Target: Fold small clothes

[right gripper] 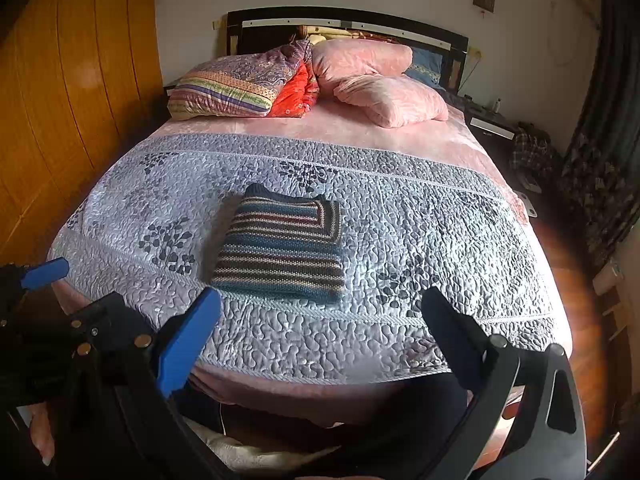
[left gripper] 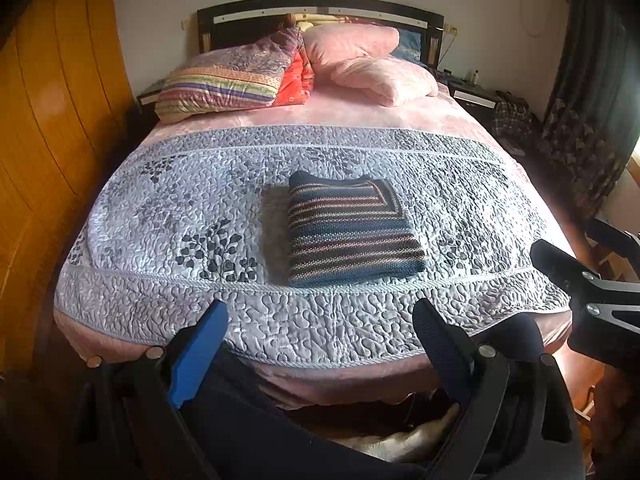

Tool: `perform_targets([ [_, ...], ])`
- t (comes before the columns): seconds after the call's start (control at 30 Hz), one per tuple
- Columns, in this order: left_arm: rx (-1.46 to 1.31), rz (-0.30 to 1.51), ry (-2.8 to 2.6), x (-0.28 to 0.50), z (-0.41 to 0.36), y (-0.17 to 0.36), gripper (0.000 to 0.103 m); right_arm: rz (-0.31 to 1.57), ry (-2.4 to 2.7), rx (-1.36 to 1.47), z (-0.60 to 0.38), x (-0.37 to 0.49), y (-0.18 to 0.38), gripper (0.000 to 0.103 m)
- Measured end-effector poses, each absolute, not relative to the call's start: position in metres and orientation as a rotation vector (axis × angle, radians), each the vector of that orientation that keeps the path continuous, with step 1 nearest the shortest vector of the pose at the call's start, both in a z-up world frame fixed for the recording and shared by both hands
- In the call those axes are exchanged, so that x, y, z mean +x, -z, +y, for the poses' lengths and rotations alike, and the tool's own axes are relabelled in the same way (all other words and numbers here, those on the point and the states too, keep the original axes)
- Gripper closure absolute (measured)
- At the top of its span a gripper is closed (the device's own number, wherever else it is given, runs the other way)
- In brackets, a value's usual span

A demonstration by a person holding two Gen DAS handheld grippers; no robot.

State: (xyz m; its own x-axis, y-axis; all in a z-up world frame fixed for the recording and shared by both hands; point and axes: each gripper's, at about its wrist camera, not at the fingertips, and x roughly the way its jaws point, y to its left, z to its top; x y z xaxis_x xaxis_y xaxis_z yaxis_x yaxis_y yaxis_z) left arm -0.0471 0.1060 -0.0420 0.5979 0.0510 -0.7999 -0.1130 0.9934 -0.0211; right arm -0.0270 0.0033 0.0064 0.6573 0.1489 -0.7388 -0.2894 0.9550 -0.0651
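A striped knitted sweater [left gripper: 352, 232] lies folded into a neat rectangle on the grey quilted bedspread [left gripper: 168, 216], near the foot of the bed. It also shows in the right wrist view as the sweater [right gripper: 284, 248]. My left gripper [left gripper: 320, 316] hangs open over the bed's foot edge, short of the sweater, with nothing between its fingers. My right gripper [right gripper: 322, 308] is open too, held back from the sweater and empty. The right gripper's black finger [left gripper: 560, 260] shows at the right edge of the left wrist view.
Pillows [left gripper: 372, 64] and a folded colourful duvet [left gripper: 228, 76] are piled by the dark headboard [left gripper: 320, 8]. A wooden wardrobe [left gripper: 52, 120] stands to the left. A nightstand [left gripper: 472, 96], a plaid bag [left gripper: 514, 120] and dark curtains [left gripper: 592, 92] are to the right. The person's dark-clad legs [left gripper: 260, 432] are below.
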Motion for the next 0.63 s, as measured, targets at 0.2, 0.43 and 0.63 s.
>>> perform_targets([
  [0.2, -0.065, 0.922, -0.089, -0.0457, 0.1059, 0.0397, 0.009, 0.817, -0.249, -0.184, 0.0038, -0.0267, -0.0070, 0.003],
  [0.43, -0.058, 0.924, -0.083, -0.0423, 0.1045, 0.0377, 0.009, 0.820, -0.246, -0.181, 0.0046, -0.0261, -0.0082, 0.003],
  [0.63, -0.054, 0.922, -0.079, -0.0410, 0.1048, 0.0366, 0.009, 0.822, -0.245, -0.179, 0.0038, -0.0230, -0.0091, 0.003],
])
